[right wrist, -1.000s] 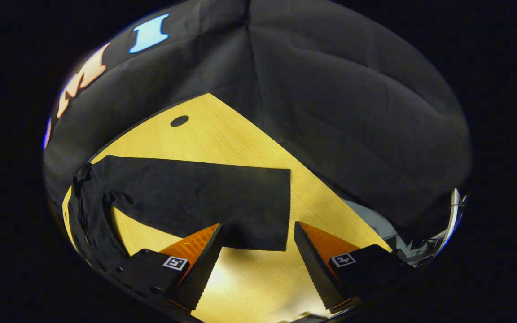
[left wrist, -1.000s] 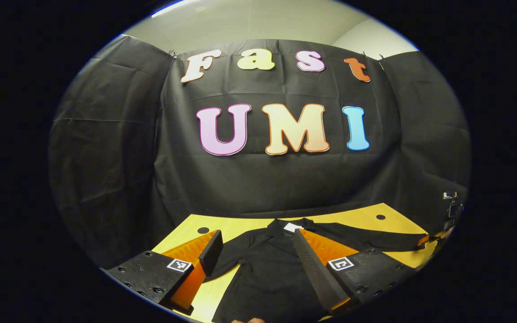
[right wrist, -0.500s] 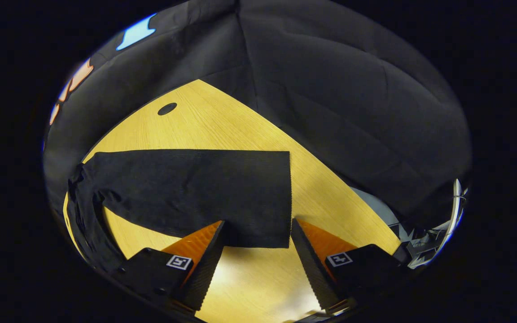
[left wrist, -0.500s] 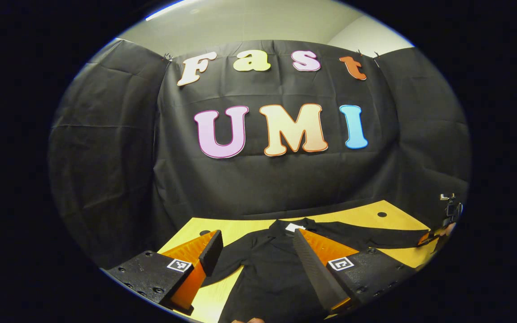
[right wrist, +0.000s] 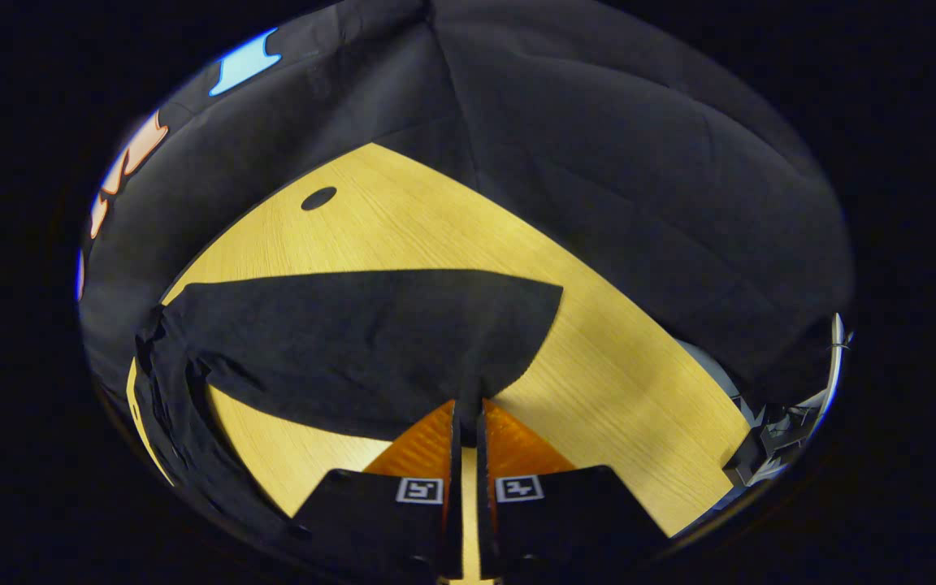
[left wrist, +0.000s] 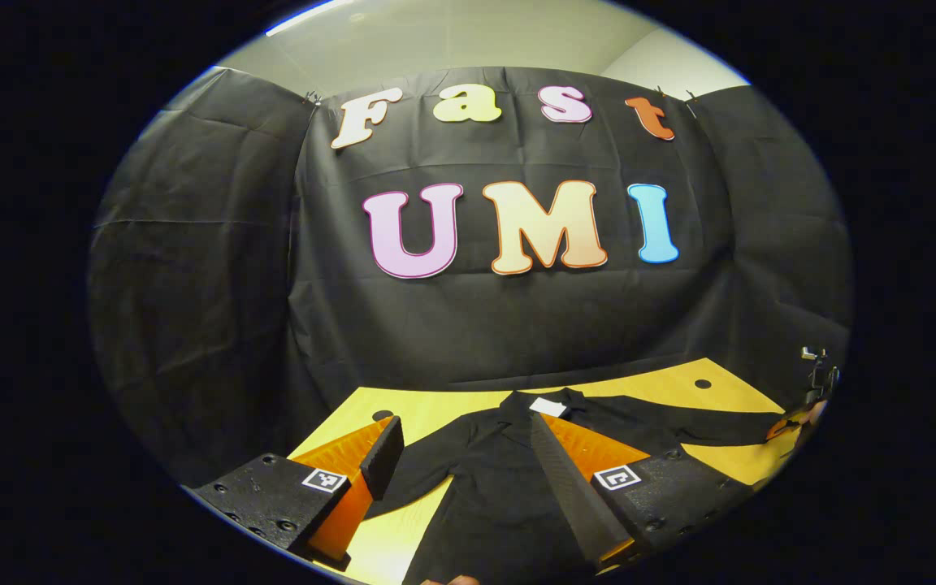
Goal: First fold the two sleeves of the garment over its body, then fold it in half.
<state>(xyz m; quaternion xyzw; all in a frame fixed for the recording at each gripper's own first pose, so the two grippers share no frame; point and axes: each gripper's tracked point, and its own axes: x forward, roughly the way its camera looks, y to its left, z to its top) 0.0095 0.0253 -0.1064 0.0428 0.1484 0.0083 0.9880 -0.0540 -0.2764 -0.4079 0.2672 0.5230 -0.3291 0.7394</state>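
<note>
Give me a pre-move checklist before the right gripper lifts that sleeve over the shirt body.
1. Right gripper shut on the sleeve edge: ok, fingers pinched together with cloth between.
2. Sleeve cuff bunched at the grip, rest of it flat on the table: ok.
3. Left gripper open, above the shirt body, holding nothing: ok.
4. Shirt body lying flat to receive the sleeve: ok, as far as the left gripper view shows.
5. Other sleeve not yet folded: ok, next in turn.
6. Grip holds both cloth layers: cannot tell.

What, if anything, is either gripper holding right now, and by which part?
The right gripper pinches the black shirt's sleeve at its cuff edge; the left gripper, jaws open, holds nothing.
</note>
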